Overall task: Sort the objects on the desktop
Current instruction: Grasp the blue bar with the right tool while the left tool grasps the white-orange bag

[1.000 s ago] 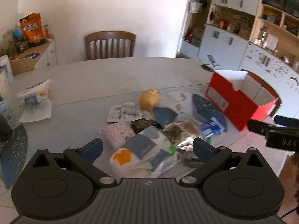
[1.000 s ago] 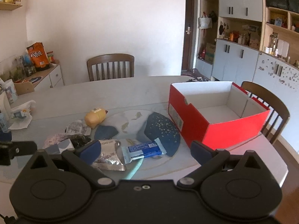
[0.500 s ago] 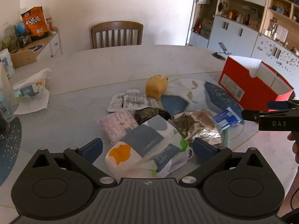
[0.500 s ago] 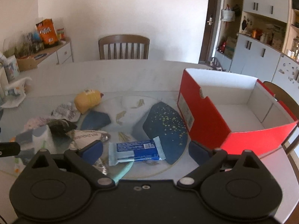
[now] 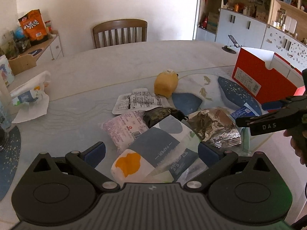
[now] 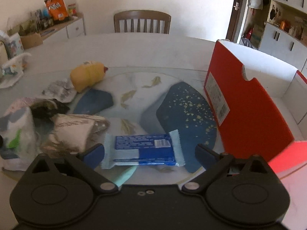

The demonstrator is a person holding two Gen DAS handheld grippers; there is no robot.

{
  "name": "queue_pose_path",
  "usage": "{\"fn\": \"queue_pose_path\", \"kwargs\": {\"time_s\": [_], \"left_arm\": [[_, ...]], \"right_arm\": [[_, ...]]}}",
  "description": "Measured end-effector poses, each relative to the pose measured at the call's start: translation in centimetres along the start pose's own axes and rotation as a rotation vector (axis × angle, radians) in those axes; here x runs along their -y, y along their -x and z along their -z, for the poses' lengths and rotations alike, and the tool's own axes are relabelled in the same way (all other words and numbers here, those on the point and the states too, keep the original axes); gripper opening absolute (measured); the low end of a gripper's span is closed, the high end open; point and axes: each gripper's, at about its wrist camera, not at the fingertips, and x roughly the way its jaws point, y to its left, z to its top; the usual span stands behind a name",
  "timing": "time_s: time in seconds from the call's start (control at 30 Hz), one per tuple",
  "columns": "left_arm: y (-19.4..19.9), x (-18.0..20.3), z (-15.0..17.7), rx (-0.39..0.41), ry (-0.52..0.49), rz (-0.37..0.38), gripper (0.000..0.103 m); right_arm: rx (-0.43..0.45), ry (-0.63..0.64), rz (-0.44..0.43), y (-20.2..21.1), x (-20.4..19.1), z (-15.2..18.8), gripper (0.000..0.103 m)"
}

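My left gripper (image 5: 151, 150) is open over a paper tissue pack (image 5: 153, 151) with grey, white and orange print, which lies between its fingers. My right gripper (image 6: 149, 151) is open around a blue wafer bar (image 6: 143, 149) lying flat on the table. The right gripper (image 5: 268, 113) also shows at the right edge of the left wrist view. Around these lie a silver snack bag (image 5: 214, 126), a pink packet (image 5: 124, 130), a dark packet (image 5: 159, 114), a white printed sachet (image 5: 138, 100) and a yellow plush toy (image 5: 166, 83). A red open box (image 6: 247, 103) stands to the right.
A round table (image 5: 115, 61) with a glass top and blue fish pattern holds it all. A crumpled tissue pack (image 5: 28, 95) lies at the far left. A wooden chair (image 5: 120, 32) stands behind, a sideboard with snacks (image 5: 32, 28) at left, cabinets (image 5: 249, 25) at right.
Both grippers have moved forward and down toward the table. The tissue pack now sits between the left fingers and the blue bar between the right fingers. Both stay open.
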Motion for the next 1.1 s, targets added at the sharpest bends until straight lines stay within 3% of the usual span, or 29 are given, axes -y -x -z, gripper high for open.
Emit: {"fn": "queue_pose_path", "kwargs": {"time_s": [0.5,0.87,1.1], "left_arm": [[-1.2,-0.7,0.5,-0.027,0.029,0.019,0.102],[-1.6,-0.9,0.5,-0.049,0.038,0.044,0.087],[-1.5,-1.1,0.5,-0.051,0.045,0.028,0.069]], "right_arm": [[-0.054,-0.007,-0.077,-2.6,0.7,-0.4,0.099],[-0.036,-0.007,-0.101,-2.7,0.8,-0.6,0.089],[-0.027,0.001,-0.105,-2.6,0.7,-0.6,0.084]]}}
